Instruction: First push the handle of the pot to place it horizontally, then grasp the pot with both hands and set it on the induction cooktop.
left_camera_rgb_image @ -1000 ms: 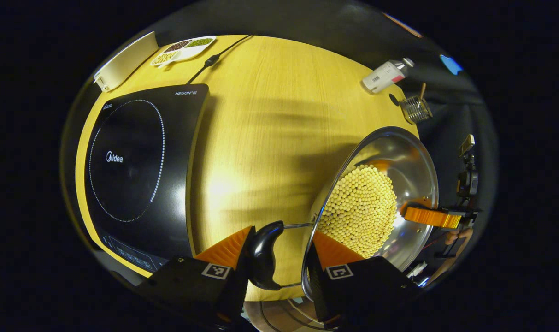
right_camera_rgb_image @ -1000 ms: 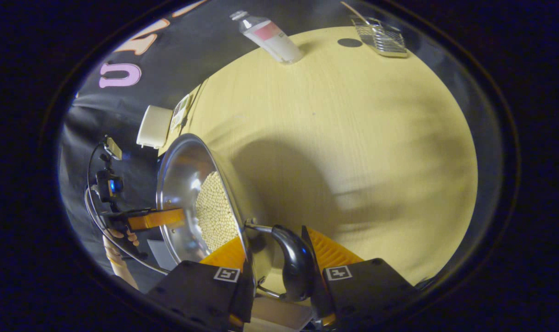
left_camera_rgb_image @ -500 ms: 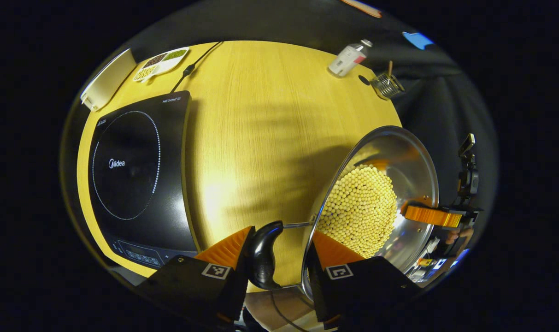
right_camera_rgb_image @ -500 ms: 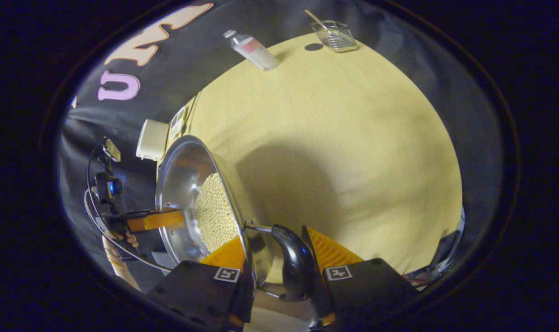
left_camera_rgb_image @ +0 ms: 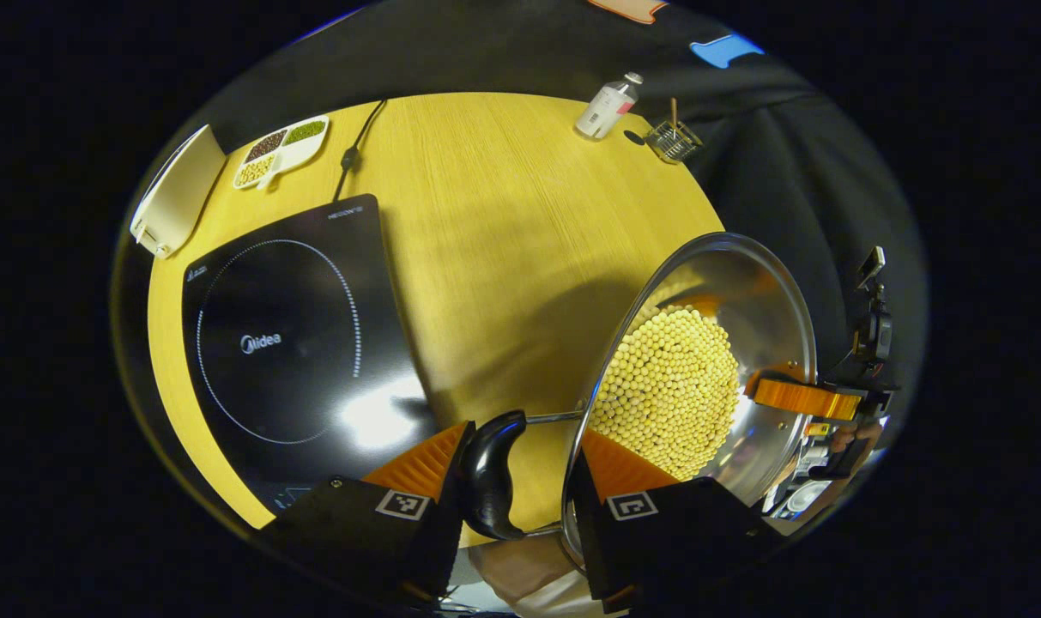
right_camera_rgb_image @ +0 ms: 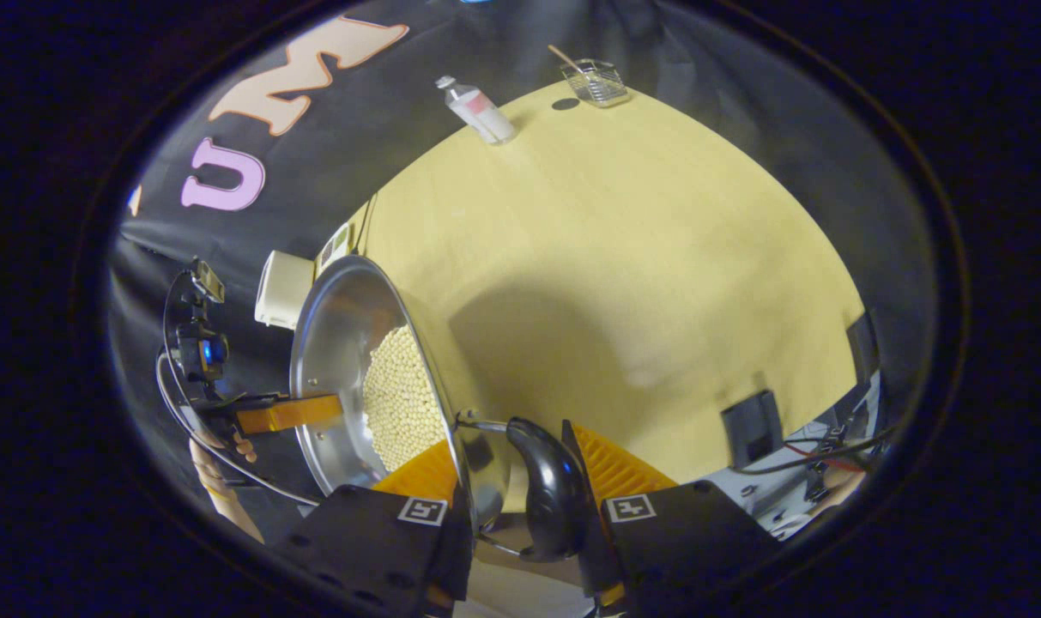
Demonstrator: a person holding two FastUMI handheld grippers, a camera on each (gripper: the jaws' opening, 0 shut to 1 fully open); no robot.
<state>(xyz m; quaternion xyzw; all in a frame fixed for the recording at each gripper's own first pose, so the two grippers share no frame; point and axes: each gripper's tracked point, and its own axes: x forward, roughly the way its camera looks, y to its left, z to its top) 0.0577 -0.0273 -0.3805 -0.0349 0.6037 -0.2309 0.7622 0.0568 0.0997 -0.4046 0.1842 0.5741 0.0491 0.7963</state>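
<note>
The pot [left_camera_rgb_image: 700,378], a shiny steel vessel filled with small pale yellow beads [left_camera_rgb_image: 670,390], is held off the wooden table [left_camera_rgb_image: 503,232] between the two grippers, one at each side handle. The left gripper [left_camera_rgb_image: 520,463] has its fingers closed across the pot's rim and black handle [left_camera_rgb_image: 490,472]: one finger sits outside against the handle, the other inside the wall beside the beads. The right gripper [right_camera_rgb_image: 507,472] grips the opposite black handle [right_camera_rgb_image: 550,498] in the same way, one finger inside the pot [right_camera_rgb_image: 348,343] and one outside the handle. In the left gripper view, the right gripper's finger appears at the far rim, with a hand [left_camera_rgb_image: 846,442] behind it. In the right gripper view, the left gripper's finger reaches over the far rim. The black induction cooktop [left_camera_rgb_image: 288,343] lies on the table to the left of the pot, apart from it. A white divided dish [left_camera_rgb_image: 281,150], a white box [left_camera_rgb_image: 172,202], a bottle [left_camera_rgb_image: 606,105] and a wire basket [left_camera_rgb_image: 673,142] stand along the far table edge.
</note>
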